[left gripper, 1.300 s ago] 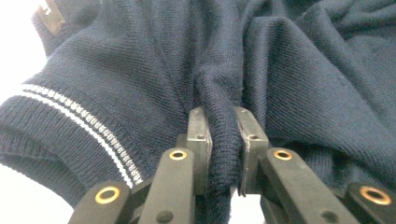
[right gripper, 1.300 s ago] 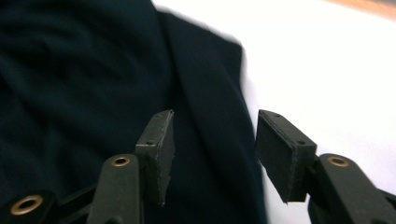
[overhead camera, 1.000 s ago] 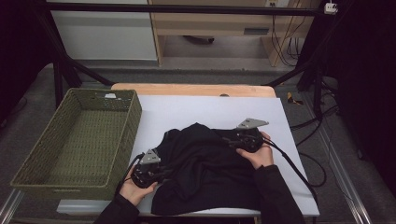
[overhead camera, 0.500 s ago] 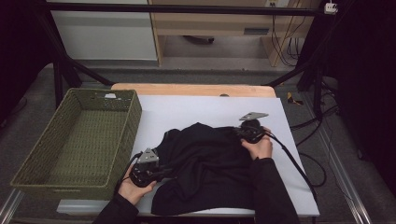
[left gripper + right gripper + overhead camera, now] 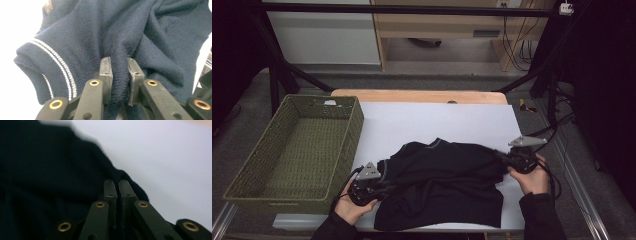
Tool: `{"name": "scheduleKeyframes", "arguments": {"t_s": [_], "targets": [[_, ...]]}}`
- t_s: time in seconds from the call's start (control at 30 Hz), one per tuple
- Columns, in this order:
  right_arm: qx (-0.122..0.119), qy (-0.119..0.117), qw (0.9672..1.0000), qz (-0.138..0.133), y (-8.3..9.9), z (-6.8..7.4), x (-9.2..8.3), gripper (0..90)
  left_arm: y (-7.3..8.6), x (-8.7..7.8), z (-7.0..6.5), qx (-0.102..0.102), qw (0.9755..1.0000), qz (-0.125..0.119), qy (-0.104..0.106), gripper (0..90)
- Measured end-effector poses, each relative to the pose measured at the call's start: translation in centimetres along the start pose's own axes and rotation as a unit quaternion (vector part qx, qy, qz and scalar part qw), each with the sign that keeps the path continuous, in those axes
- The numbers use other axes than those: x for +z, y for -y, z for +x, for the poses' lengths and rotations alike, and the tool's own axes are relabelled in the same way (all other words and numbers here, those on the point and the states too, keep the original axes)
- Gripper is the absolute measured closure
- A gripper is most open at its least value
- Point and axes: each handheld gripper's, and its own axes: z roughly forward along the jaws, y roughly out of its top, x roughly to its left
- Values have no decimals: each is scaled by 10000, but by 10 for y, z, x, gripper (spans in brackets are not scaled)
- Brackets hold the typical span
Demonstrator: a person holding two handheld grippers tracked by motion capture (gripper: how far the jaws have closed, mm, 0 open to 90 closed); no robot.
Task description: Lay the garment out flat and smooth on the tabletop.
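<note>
Both grippers clenched a dark navy sweater [image 5: 442,187] on the white table [image 5: 437,122]: the left gripper [image 5: 119,82] pinched a thick fold, the right gripper [image 5: 118,195] an edge, blurred and dim.

White-topped table [image 5: 437,122]: dark knit sweater [image 5: 447,185] front centre; green wicker basket [image 5: 294,150] at left edge.

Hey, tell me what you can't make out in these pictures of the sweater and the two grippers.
- Sweater: garment shape unclear in the high view, bunched and dark.
- Right gripper: right gripper view blurred; how much knit it pinches is unclear.
- Left gripper: fold's lower end hidden behind the jaws.
- Basket: near wall hides part of its floor, high view.
</note>
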Motion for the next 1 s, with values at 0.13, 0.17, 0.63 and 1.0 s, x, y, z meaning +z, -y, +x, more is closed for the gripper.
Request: {"name": "scheduleKeyframes", "arguments": {"t_s": [0.13, 0.17, 0.63, 1.0], "targets": [[148, -386, 9980, 470, 20, 1, 12, 820, -13, -4, 7, -271, 9987, -364, -243, 476], [141, -366, 9984, 396, 17, 2, 11, 767, -18, -6, 10, -319, 9979, -470, -320, 426], [-401, -421, 9965, -604, -57, 24, 67, 367, -25, 32, 59, -914, 9903, -42, -1045, 335], [-496, -624, 9964, 292, -58, 34, 125, 686, -14, 39, 60, -1087, 9905, 157, -832, 755]]}}
